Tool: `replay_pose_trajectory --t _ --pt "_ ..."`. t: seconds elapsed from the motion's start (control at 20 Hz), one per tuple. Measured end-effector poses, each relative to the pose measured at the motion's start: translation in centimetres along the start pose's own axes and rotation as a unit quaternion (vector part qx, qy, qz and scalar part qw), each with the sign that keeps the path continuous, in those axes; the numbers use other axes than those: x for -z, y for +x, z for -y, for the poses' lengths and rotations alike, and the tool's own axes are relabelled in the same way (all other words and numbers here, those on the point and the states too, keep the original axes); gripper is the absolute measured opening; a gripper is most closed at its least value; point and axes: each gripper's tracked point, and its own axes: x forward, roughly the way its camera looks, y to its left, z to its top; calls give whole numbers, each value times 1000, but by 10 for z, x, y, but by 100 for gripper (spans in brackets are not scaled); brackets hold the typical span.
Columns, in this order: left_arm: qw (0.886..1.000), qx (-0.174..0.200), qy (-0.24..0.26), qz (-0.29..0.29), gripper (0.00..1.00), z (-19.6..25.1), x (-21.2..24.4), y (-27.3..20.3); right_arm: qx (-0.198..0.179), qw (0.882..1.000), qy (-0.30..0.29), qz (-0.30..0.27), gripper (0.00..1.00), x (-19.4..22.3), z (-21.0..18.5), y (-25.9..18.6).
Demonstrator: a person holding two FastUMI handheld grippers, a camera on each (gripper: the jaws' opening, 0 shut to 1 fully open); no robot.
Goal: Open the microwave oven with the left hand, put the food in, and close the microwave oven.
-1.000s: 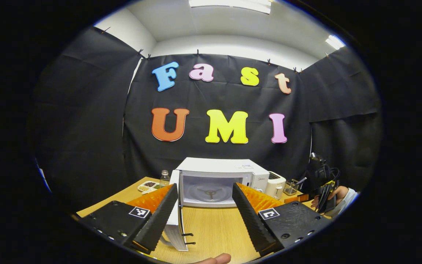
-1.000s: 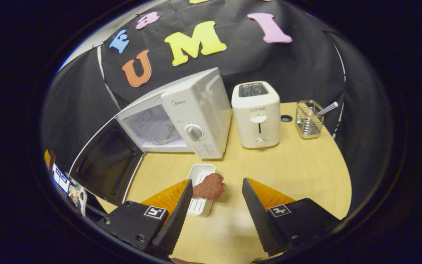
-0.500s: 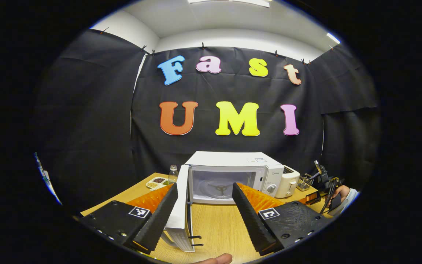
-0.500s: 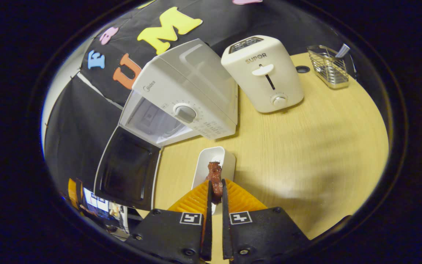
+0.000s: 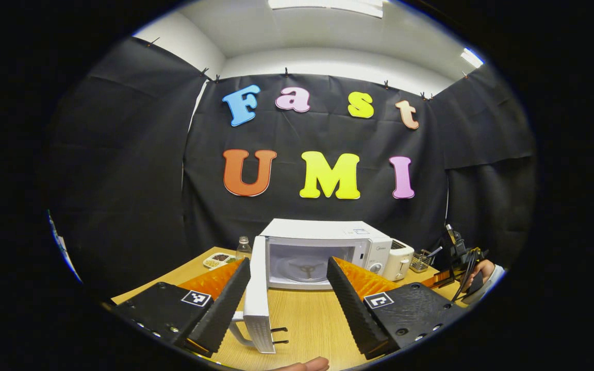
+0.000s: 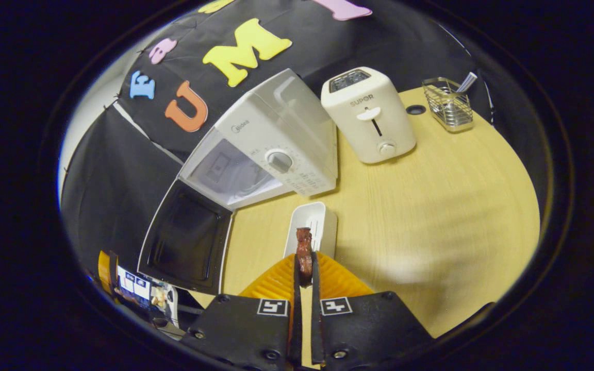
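Note:
The white microwave [image 5: 328, 238] stands at the back of the wooden table with its door [image 5: 257, 301] swung wide open and its cavity lit. My left gripper [image 5: 287, 304] hangs open in front of it, the door's edge between its fingers without touching them. In the right gripper view, my right gripper [image 6: 304, 264] is shut on a brown piece of food [image 6: 304, 246], held just above a white tray [image 6: 322, 222]. The microwave [image 6: 276, 149] and its dark open door [image 6: 186, 239] lie ahead to the left.
A white toaster [image 6: 366, 116] and a wire basket [image 6: 446, 105] stand right of the microwave on the table [image 6: 431, 206]. A small bottle [image 5: 244, 247] and a snack dish [image 5: 218, 259] sit left of it. A hand [image 5: 480, 270] holds the other gripper at far right.
The right gripper went from open beside the food to shut on it, and now holds it slightly raised over the tray. The left gripper shifted a little and stays open.

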Motion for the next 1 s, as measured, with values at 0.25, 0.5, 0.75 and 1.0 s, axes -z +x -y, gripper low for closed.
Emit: replay_pose_trajectory --t 0.25,0.5,0.75,1.0 --pt "1000 -3 -16 1 92 -22 6 -8 48 991 -93 82 10 -6 -33 -16" --pt "999 -23 -27 -4 92 -52 12 -18 67 971 -166 157 10 -12 -87 -8" --pt "999 -32 -39 3 92 -73 11 -23 80 955 -213 193 10 -15 -134 36" --pt "998 -34 -58 5 92 -80 13 -22 82 943 -227 229 10 -26 -168 97"
